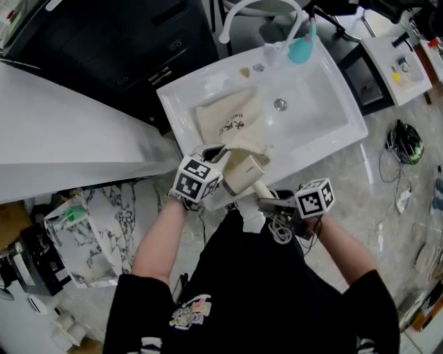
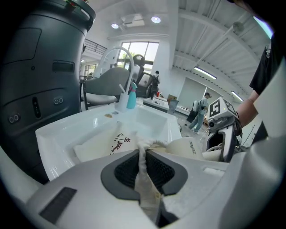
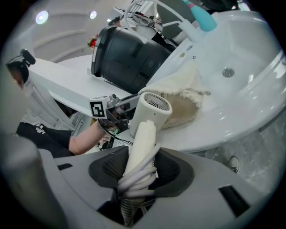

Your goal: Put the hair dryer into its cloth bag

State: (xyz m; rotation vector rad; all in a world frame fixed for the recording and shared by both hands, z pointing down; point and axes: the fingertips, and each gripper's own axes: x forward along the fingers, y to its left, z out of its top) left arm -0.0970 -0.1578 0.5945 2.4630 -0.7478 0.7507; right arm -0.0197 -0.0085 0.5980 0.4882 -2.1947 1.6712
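Observation:
A cream cloth bag [image 1: 228,117] with dark print lies in the white sink [image 1: 325,117], its mouth toward the front rim. My left gripper [image 1: 220,155] is shut on the bag's edge; the cloth [image 2: 144,179] stands pinched between the pads. The right gripper [image 1: 266,202] is shut on the handle of the cream hair dryer [image 1: 242,174], whose cord is wound round the handle [image 3: 138,174]. The dryer's head [image 3: 149,107] sits at the bag's open mouth [image 3: 181,107], just right of the left gripper [image 3: 109,109].
A white faucet [image 1: 259,10] and a teal bottle [image 1: 302,48] stand at the sink's back. A dark cabinet [image 1: 118,41] and a white counter [image 1: 62,131] lie to the left. Cables [image 1: 405,142] rest on the floor at right.

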